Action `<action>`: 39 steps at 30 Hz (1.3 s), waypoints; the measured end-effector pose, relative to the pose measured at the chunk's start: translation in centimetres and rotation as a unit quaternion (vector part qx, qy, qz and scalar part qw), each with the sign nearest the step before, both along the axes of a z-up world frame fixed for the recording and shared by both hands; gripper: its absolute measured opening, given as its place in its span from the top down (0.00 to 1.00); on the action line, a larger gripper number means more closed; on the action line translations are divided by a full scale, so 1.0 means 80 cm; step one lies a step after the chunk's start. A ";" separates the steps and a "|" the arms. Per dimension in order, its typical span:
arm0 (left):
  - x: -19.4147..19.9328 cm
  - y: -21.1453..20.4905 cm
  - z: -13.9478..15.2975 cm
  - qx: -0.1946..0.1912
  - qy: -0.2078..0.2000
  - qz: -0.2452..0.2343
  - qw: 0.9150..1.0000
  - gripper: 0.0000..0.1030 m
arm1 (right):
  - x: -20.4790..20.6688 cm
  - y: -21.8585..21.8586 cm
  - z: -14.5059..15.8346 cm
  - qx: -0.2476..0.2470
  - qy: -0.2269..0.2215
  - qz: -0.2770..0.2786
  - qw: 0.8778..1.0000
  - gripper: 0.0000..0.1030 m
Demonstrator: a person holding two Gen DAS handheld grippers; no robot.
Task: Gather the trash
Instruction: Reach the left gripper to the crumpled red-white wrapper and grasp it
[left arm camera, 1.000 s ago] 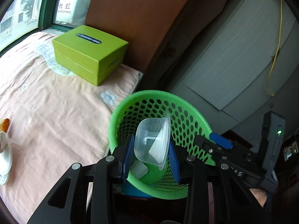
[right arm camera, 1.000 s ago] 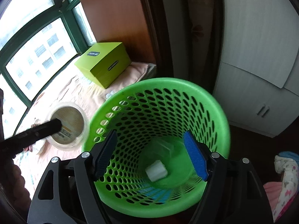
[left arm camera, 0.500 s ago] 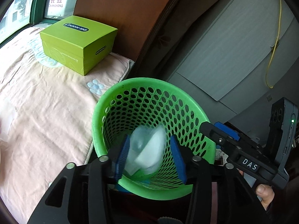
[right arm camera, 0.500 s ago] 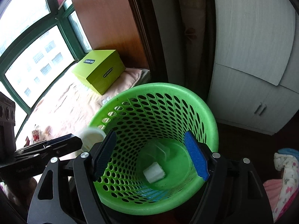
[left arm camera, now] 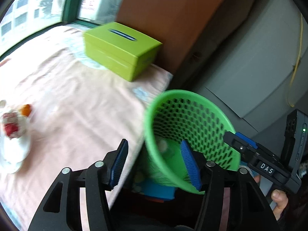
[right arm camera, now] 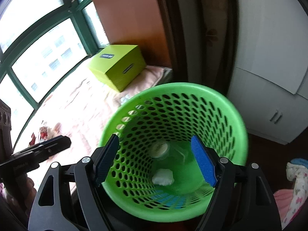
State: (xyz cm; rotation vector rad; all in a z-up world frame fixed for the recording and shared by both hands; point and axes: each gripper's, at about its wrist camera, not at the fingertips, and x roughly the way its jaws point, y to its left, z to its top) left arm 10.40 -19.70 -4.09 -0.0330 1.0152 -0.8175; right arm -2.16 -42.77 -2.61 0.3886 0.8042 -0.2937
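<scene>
A green perforated trash basket [right arm camera: 173,92] stands beside the pink-covered bed; it also shows in the left wrist view [left arm camera: 192,96]. Inside it lie a clear plastic cup [right arm camera: 160,150] and a crumpled white tissue [right arm camera: 163,177]. My left gripper [left arm camera: 155,166] is open and empty, over the basket's near rim and the bed edge. My right gripper [right arm camera: 156,160] is open and empty, its fingers spread over the basket's mouth. On the bed at the left, a white plate [left arm camera: 13,150] holds red and orange wrappers [left arm camera: 11,123].
A lime-green box [left arm camera: 121,48] sits on the bed [left arm camera: 67,100] near the window and a brown panel. Grey-white cabinets [right arm camera: 269,77] stand behind the basket. Floral cloth [right arm camera: 296,188] lies at the right. A blue item [left arm camera: 159,189] lies under the basket.
My left gripper has opened and let the clear cup fall into the basket, then swung left toward the bed. The right gripper has stayed open over the basket.
</scene>
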 end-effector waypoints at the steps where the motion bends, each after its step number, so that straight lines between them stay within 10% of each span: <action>1: 0.003 0.009 0.002 0.002 -0.003 0.008 1.000 0.45 | 0.004 0.005 0.001 0.000 0.000 0.005 1.000 0.25; 18: 0.096 0.178 -0.010 0.050 -0.028 0.200 0.978 0.44 | 0.063 0.084 0.016 -0.010 -0.005 0.086 0.996 0.24; 39: 0.166 0.206 -0.062 0.050 0.018 0.196 0.979 0.45 | 0.133 0.148 -0.003 -0.001 0.017 0.141 0.990 0.24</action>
